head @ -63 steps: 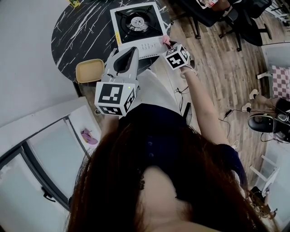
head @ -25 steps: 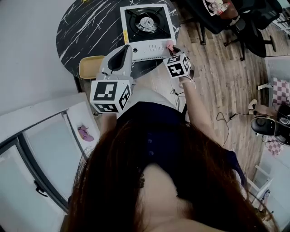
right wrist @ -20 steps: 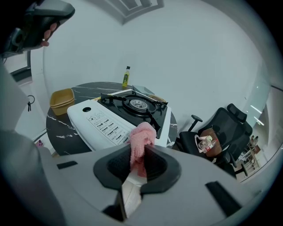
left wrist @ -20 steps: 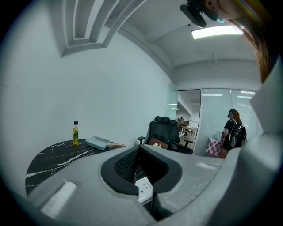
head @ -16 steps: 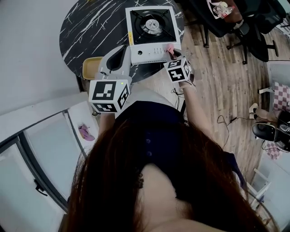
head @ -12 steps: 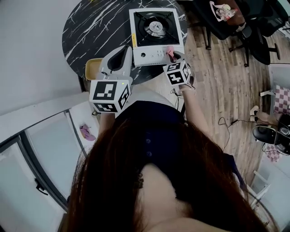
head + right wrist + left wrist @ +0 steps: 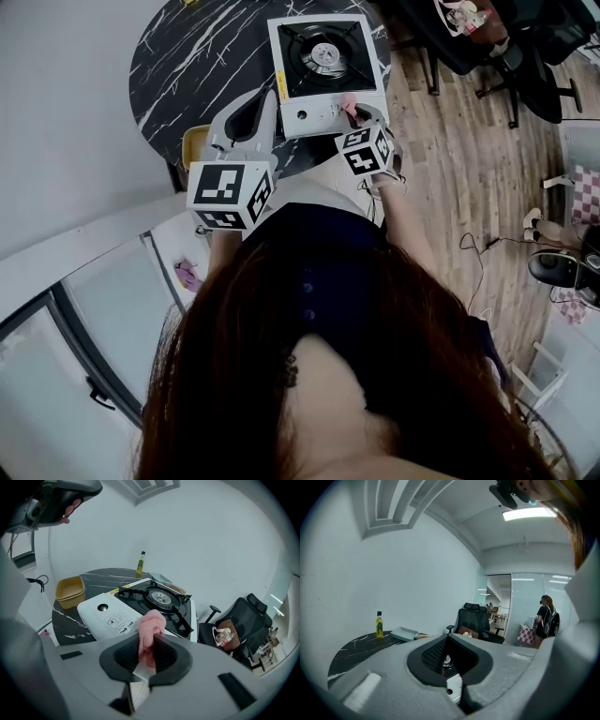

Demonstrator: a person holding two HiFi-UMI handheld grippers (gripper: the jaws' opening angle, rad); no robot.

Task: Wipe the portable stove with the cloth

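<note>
Shifted inward from the corner, your right gripper (image 7: 354, 112) pinches the fluffy pink cloth (image 7: 151, 626) over the white-and-black portable stove (image 7: 305, 117), a grip clearest in the right gripper view. Your left gripper's (image 7: 451, 674) jaws meet, empty.

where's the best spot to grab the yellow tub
A side wall of the tub, from above. It sits open side up on the table, left of the stove, so one jaw can drop inside the rim and the other outside. It looks too wide to span whole.
</note>
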